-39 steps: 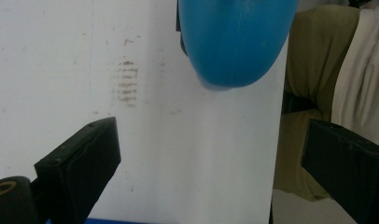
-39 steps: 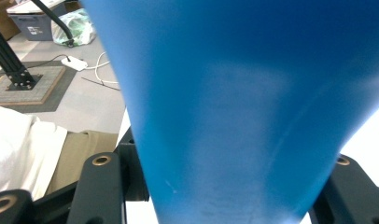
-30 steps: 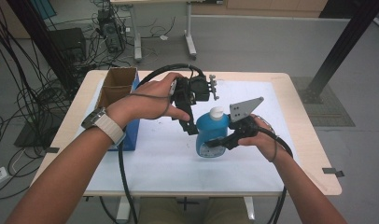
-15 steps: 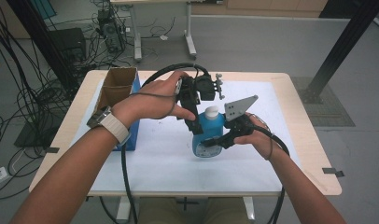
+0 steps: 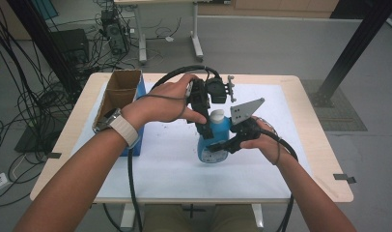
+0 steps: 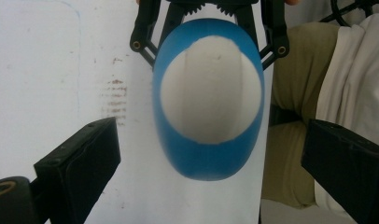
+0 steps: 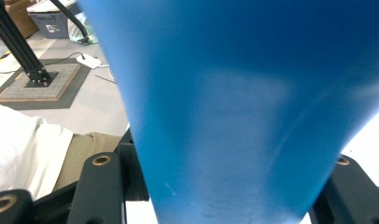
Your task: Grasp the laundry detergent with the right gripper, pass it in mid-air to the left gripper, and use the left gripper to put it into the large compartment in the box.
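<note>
- The cardboard box, open-topped with a blue side, stands at the 9 o'clock side of the surface; nothing touches it.
- The left claw hangs above the blue bottle, pointing down at its white cap. In the left gripper view the jaws stand wide apart on either side of the cap, touching nothing: the claw is open.
- The bottle is near the middle of the white sheet, upright or slightly tilted; whether its base rests on the sheet or is lifted clear cannot be told.
- The right claw comes in from 3 o'clock. In the right gripper view its jaws sit tight against both flanks of the bottle low on the body, so it is judged closed on the bottle. The left gripper view confirms that claw at 12 o'clock behind the bottle.
- Handling, as a judgement: the bottle looks like smooth moulded plastic, fairly stiff but likely to yield under a hard squeeze, and slippery on its curved flanks. Its fill level is not visible, so its weight is uncertain.
- Where to hold, as a judgement: the body narrows towards the claw in the right gripper view, which favours a low or waist grip for steadying; the cap offers the left claw a smaller, rounder target, best taken squarely across its width.
</note>
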A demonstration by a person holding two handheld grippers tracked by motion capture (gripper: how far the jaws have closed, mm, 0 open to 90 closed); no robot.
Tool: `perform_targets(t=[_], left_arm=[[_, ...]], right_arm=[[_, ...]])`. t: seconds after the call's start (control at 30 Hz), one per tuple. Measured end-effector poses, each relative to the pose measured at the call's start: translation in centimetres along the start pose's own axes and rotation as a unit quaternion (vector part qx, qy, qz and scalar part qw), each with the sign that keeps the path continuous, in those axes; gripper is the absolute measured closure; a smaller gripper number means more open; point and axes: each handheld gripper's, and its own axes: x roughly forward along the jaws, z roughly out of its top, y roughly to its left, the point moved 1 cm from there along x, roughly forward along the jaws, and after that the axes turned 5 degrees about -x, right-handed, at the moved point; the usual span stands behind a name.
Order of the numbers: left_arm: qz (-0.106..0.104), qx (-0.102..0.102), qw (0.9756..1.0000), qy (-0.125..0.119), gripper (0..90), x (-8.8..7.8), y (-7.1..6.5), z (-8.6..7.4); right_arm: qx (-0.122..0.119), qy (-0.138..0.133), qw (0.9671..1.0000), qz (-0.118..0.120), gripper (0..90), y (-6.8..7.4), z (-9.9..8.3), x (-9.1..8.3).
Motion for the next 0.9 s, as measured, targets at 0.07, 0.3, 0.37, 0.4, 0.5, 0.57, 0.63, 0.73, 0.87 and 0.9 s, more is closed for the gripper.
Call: perform_targets(t=[0.07, 0.3, 0.37, 0.4, 0.5, 0.57, 0.63, 0.73, 0.87, 0.9], left_arm=[[0.001, 0.0, 1.0, 0.0, 5.2, 0.04, 0.0, 0.1], [-0.001, -0.001, 1.0, -0.001, 5.1, 0.12, 0.1, 0.22], [-0.001, -0.001, 1.0, 0.0, 5.2, 0.14, 0.11, 0.27], [-0.001, -0.001, 1.0, 0.0, 5.2, 0.17, 0.11, 0.28], [-0.001, -0.002, 1.0, 0.001, 5.2, 0.21, 0.11, 0.31], [-0.001, -0.002, 1.0, 0.0, 5.2, 0.2, 0.12, 0.36], [-0.003, -0.002, 1.0, 0.001, 5.3, 0.22, 0.12, 0.4], [-0.002, -0.002, 1.0, 0.0, 5.3, 0.26, 0.14, 0.4], [-0.002, -0.004, 1.0, -0.001, 5.3, 0.34, 0.21, 0.3], [-0.003, -0.004, 1.0, 0.0, 5.4, 0.33, 0.22, 0.28]], right_arm=[[0.004, 0.0, 1.0, 0.0, 42.9, 0.0, -0.02, 0.01], [0.005, 0.001, 1.0, 0.002, 42.9, -0.06, -0.07, 0.08], [0.006, 0.002, 1.0, 0.002, 42.9, -0.07, -0.09, 0.1], [0.006, 0.002, 1.0, 0.003, 42.9, -0.06, -0.08, 0.11], [0.006, 0.002, 1.0, 0.003, 42.9, -0.05, -0.09, 0.14], [0.007, 0.004, 1.0, 0.004, 42.8, -0.02, -0.1, 0.15], [0.007, 0.005, 1.0, 0.003, 42.8, -0.02, -0.13, 0.17], [0.006, 0.005, 1.0, 0.004, 42.9, -0.01, -0.11, 0.14], [0.006, 0.005, 1.0, 0.004, 42.9, 0.01, -0.13, 0.12], [0.007, 0.006, 1.0, 0.004, 42.8, 0.04, -0.12, 0.14]])
